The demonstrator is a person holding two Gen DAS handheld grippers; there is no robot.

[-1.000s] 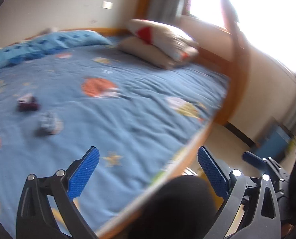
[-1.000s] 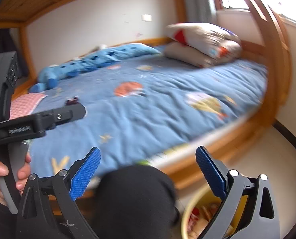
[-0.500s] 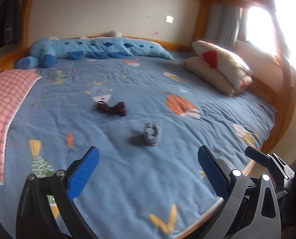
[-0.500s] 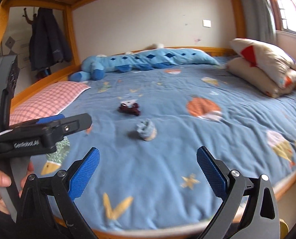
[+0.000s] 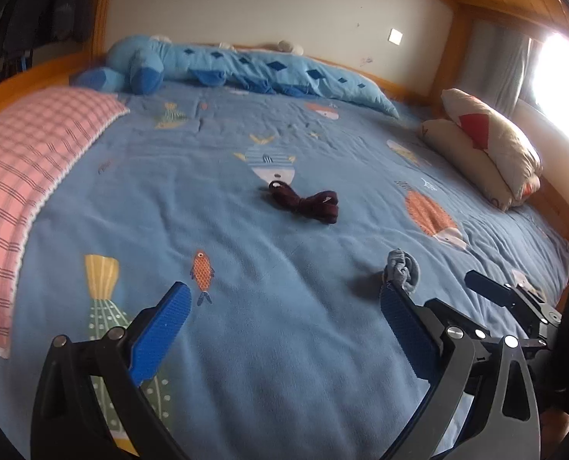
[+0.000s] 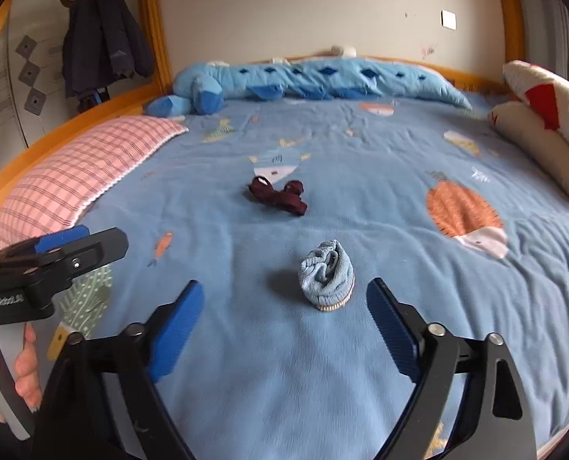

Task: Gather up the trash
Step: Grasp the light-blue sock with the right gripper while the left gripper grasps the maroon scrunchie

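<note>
Blue-grey balled sock sits on the bedspread just ahead of the right gripper, whose fingers are spread wide and empty; left gripper likewise spread, nothing held. Best move looks like dropping straight down to straddle the wad and squeezing low. Dark red sock waits farther back.

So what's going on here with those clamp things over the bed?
A person holds a two-finger gripper in each hand above a blue bedspread. Both are open and empty. The right gripper points at a balled-up light blue sock lying just ahead of its fingertips. A dark red sock bundle lies farther up the bed. The left gripper hovers beside it, touching nothing. Nothing is picked up yet.
</note>
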